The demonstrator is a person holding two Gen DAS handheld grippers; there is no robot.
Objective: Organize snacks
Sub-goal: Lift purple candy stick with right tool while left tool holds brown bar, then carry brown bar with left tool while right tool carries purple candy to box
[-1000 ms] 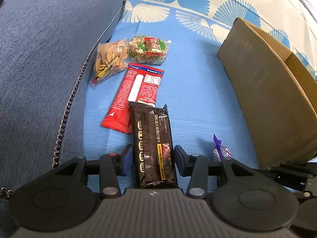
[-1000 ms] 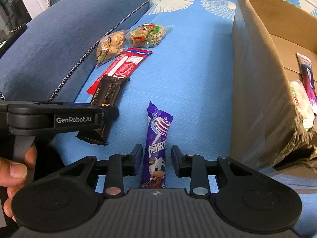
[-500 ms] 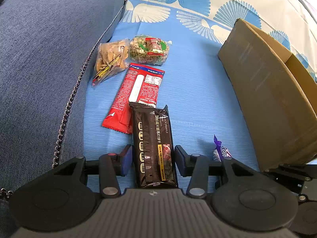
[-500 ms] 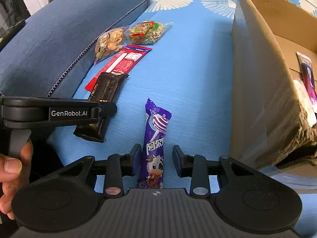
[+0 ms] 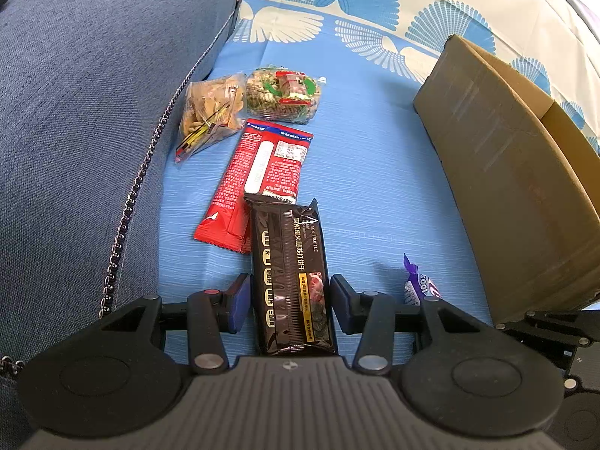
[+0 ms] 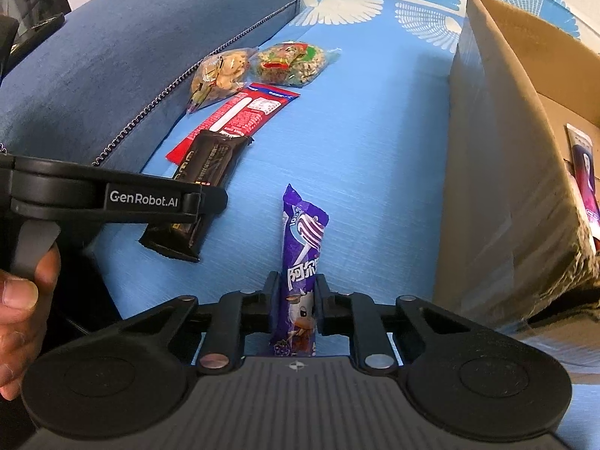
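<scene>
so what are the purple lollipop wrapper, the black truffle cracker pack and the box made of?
Purple lollipop wrapper: thin glossy plastic film, crinkled, crimped end.
Black truffle cracker pack: glossy film, probably plastic or foil-backed; glare streaks, serrated seal.
Box: matte brown corrugated cardboard, clear tape sheen on its wall.

We see a light blue sheet (image 5: 375,172) spread flat, its far end printed with white and blue fan shapes. A dark blue cushion (image 5: 93,93) edged with beaded trim lies along its left side. Daylight falls evenly across both.
</scene>
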